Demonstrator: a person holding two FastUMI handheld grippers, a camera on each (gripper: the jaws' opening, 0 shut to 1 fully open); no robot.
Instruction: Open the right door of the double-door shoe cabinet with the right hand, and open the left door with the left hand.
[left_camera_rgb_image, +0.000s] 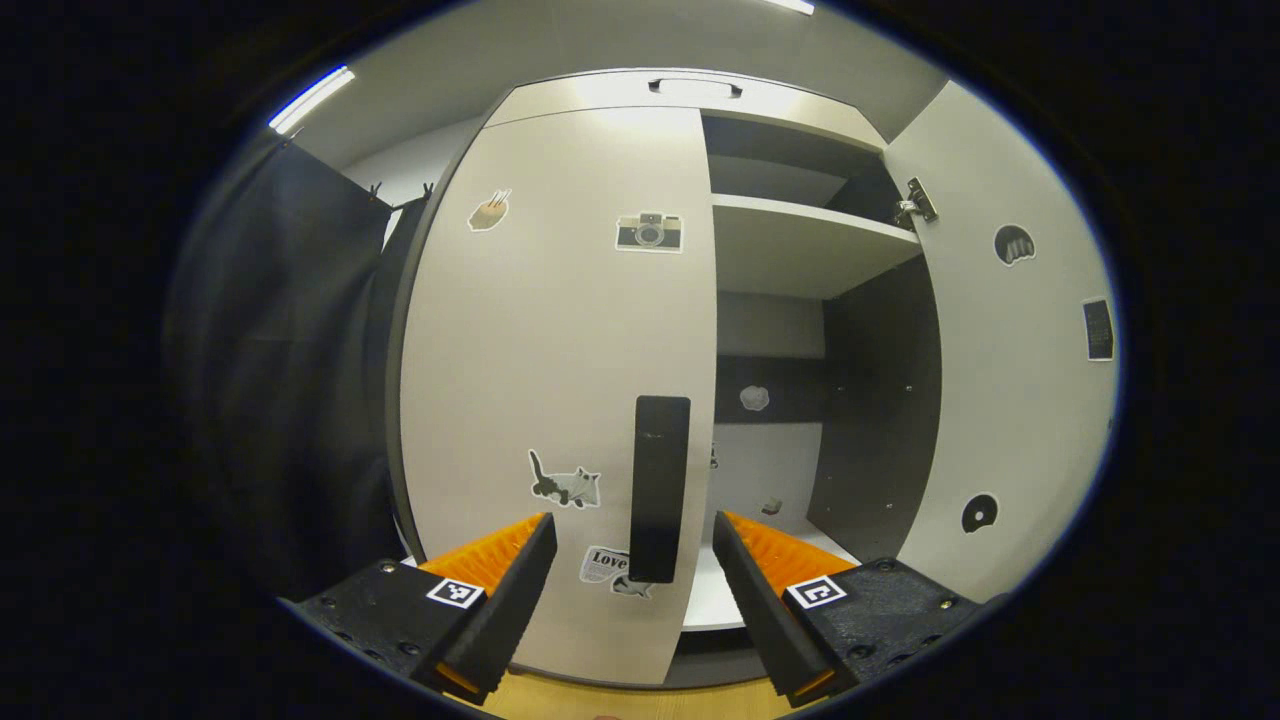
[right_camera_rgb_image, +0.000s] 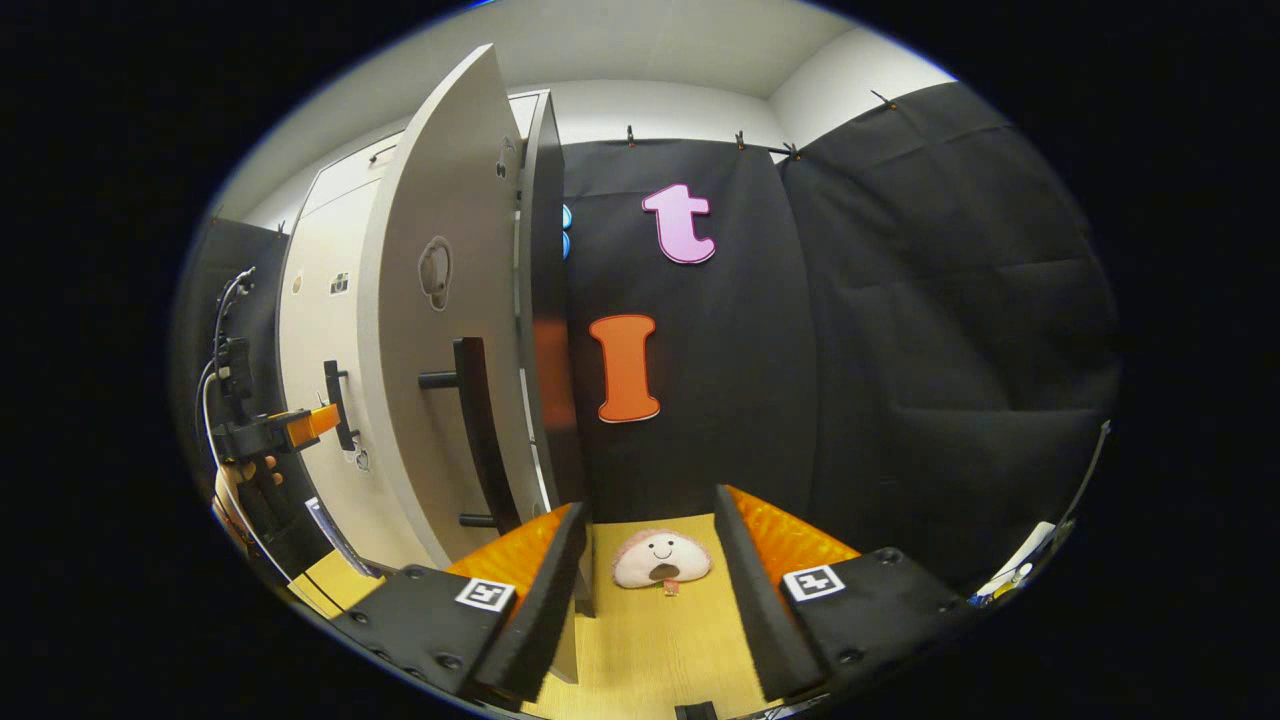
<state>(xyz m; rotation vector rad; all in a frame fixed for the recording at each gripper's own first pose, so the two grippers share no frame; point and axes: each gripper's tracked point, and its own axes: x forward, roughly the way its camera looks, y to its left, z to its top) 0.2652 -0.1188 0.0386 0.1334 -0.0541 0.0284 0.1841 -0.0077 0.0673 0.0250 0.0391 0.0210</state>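
Note:
The pale double-door shoe cabinet fills the left gripper view. Its left door (left_camera_rgb_image: 560, 330) is closed, with a black vertical handle (left_camera_rgb_image: 660, 490) near its right edge. My left gripper (left_camera_rgb_image: 632, 523) is open, and the handle stands in the gap between its fingers, untouched. The right door (left_camera_rgb_image: 1010, 350) is swung wide open, showing shelves (left_camera_rgb_image: 800, 240) inside. In the right gripper view the open right door (right_camera_rgb_image: 440, 330) is seen nearly edge-on, its handle (right_camera_rgb_image: 475, 440) just left of my open, empty right gripper (right_camera_rgb_image: 650, 515). Far left, the left gripper (right_camera_rgb_image: 290, 430) is at the left door's handle (right_camera_rgb_image: 335, 405).
A small plush toy (right_camera_rgb_image: 660, 562) lies on the wooden floor (right_camera_rgb_image: 640, 640) ahead of the right gripper. Black cloth walls (right_camera_rgb_image: 900, 350) close in the booth right of the cabinet and to its left (left_camera_rgb_image: 290, 380). A hand (right_camera_rgb_image: 240, 485) holds the left gripper.

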